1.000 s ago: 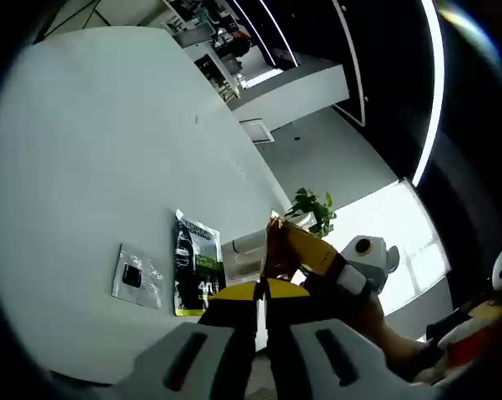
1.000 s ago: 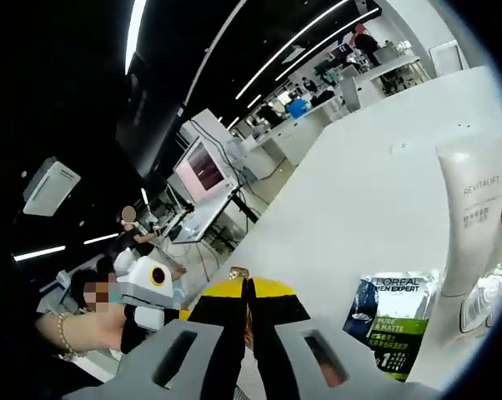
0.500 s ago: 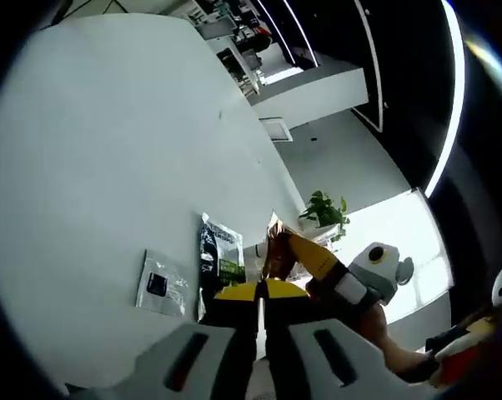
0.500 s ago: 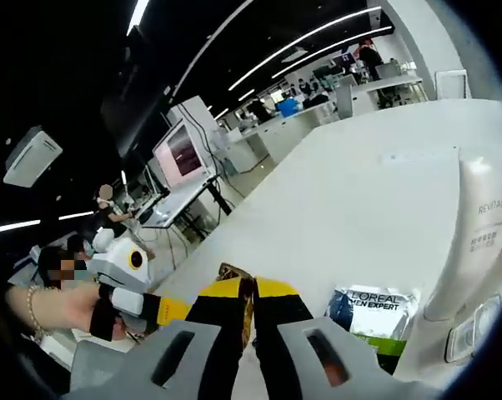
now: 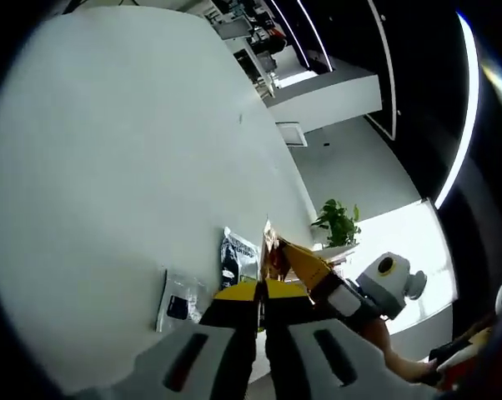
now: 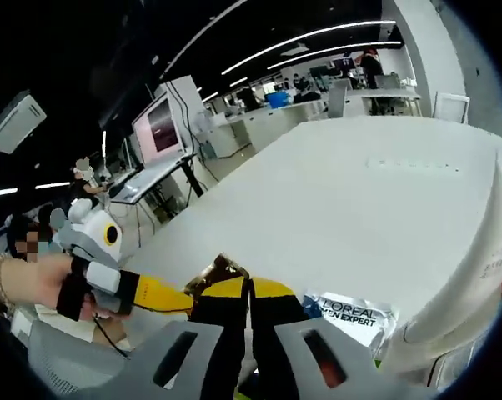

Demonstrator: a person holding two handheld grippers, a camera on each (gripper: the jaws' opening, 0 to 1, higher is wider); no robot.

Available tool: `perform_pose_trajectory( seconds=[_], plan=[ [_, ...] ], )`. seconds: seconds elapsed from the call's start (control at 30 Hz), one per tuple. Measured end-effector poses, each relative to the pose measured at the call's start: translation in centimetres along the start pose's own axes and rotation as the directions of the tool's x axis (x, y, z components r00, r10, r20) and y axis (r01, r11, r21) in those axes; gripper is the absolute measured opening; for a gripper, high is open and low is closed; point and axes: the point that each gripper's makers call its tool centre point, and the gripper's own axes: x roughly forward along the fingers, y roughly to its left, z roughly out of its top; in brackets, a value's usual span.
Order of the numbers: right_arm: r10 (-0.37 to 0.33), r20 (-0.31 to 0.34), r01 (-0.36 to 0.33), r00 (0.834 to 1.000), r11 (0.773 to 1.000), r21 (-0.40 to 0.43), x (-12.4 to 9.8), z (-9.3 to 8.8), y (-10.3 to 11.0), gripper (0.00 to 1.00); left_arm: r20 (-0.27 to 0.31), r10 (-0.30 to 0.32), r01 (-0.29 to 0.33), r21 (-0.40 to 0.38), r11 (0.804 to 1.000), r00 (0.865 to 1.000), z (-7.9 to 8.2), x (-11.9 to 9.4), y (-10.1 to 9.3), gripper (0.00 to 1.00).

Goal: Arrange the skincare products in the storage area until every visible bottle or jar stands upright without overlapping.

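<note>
A small brown-gold sachet (image 5: 270, 247) hangs above the white table (image 5: 109, 167), pinched from two sides. My left gripper (image 5: 260, 292) is shut on its near edge. My right gripper (image 5: 286, 257) comes in from the right, its yellow jaws closed on the same sachet. In the right gripper view the sachet (image 6: 216, 271) sits at my right gripper (image 6: 249, 288), and the left gripper (image 6: 187, 297) meets it from the left. A dark L'Oreal sachet (image 5: 238, 260) (image 6: 351, 310) and a clear sachet (image 5: 183, 302) lie flat on the table. A white Revitalift tube (image 6: 472, 275) lies at the right.
A person's gloved hand (image 6: 72, 287) holds the left gripper. Desks, monitors (image 6: 155, 125) and people stand beyond the table's far edge. A potted plant (image 5: 338, 225) shows past the table. Most of the white tabletop is bare.
Both cameras have tilted, so the table and sachets have shifted in the pictures. Both grippers stay shut on the brown sachet, and the left gripper now shows closer in the right gripper view.
</note>
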Motion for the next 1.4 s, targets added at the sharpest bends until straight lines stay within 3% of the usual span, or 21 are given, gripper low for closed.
perform_pose_trajectory(
  seconds=[0.17, 0.23, 0.4, 0.67, 0.87, 1.4],
  plan=[
    [-0.028, -0.03, 0.024, 0.999, 0.994, -0.11, 1.6, -1.0, -0.1, 0.01, -0.003, 0.049, -0.049, 0.021, 0.999, 0.999, 0.1, 0.8, 1.6, 0.01],
    [-0.028, -0.035, 0.024, 0.999, 0.993, -0.115, 2.4, -1.2, -0.1, 0.01, 0.004, 0.063, -0.063, 0.013, 0.998, 0.998, 0.2, 1.0, 2.2, 0.01],
    [-0.036, -0.068, 0.02, 0.997, 0.974, -0.226, 4.2, -2.1, -0.5, 0.01, 0.019, 0.104, -0.104, 0.016, 0.994, 0.994, 0.6, 1.7, 3.7, 0.01],
    [-0.054, -0.136, 0.006, 0.989, 0.945, -0.328, 6.0, -3.7, -1.1, 0.01, 0.009, 0.162, -0.162, 0.035, 0.986, 0.987, 0.5, 2.8, 5.5, 0.01],
    [-0.068, -0.161, 0.006, 0.985, 0.933, -0.359, 7.0, -4.6, -1.9, 0.01, 0.006, 0.183, -0.183, 0.039, 0.982, 0.983, 0.9, 3.7, 6.2, 0.01],
    [-0.069, -0.182, -0.008, 0.981, 0.919, -0.395, 7.5, -4.9, -2.6, 0.01, -0.003, 0.211, -0.21, 0.092, 0.973, 0.977, 1.1, 4.4, 6.8, 0.02]
  ],
)
